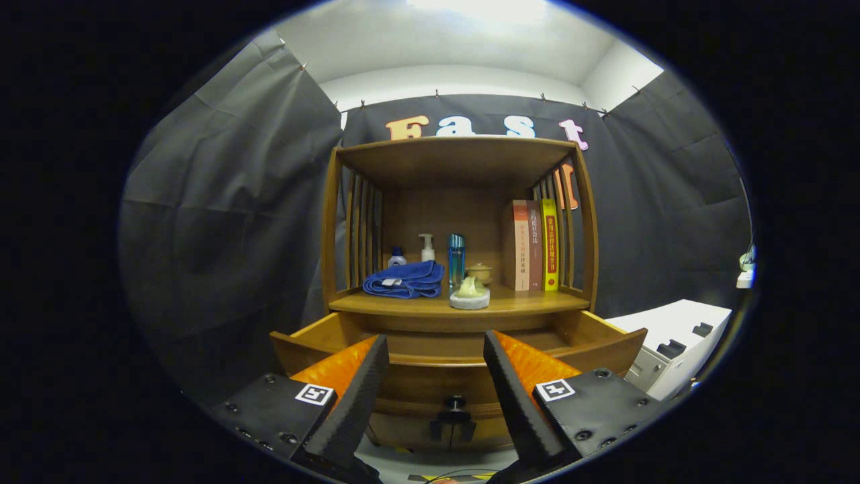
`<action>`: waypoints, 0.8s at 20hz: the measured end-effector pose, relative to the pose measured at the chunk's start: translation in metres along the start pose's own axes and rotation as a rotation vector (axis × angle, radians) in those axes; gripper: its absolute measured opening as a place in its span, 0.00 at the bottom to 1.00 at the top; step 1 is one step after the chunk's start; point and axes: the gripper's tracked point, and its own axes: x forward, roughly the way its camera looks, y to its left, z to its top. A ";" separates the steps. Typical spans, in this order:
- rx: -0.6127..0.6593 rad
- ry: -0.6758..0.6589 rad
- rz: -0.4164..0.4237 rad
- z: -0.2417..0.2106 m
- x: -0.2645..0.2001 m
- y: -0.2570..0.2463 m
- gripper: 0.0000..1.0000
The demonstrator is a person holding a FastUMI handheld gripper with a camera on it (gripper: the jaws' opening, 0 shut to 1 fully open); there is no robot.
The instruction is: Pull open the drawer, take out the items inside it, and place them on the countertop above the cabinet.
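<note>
The gripper [435,349] is held in front of a wooden cabinet [460,222]. Its two fingers [356,396] are spread wide apart, and nothing is held between them. The drawer [457,366] at the bottom of the cabinet is pulled out toward the gripper. Its front board is seen in the gap between the fingers, with a small dark knob [455,405] in the middle of it. What lies inside the drawer cannot be told, because the front board and the fingers are in the way.

Above the drawer, the countertop [531,302] is seen beyond the fingers. A folded blue cloth [405,279] is laid on its left part. Two small bottles [411,252] are stood behind the cloth. A tall blue bottle [456,259] is stood near the middle. A little white dish [469,298] with something pale in it is set at the front edge. A small pot [480,271] is set behind the dish. Three books [532,245] are stood upright on the right part.

A white box [678,343] is seen to the right of the cabinet.
</note>
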 end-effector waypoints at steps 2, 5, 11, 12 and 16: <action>-0.009 0.011 -0.011 -0.013 0.001 -0.004 0.94; -0.026 0.023 -0.019 -0.033 0.003 -0.006 0.94; -0.031 0.072 -0.055 -0.067 0.015 -0.017 0.94; -0.023 0.068 -0.059 -0.069 0.019 -0.019 0.94; -0.024 0.083 -0.081 -0.082 0.029 -0.025 0.94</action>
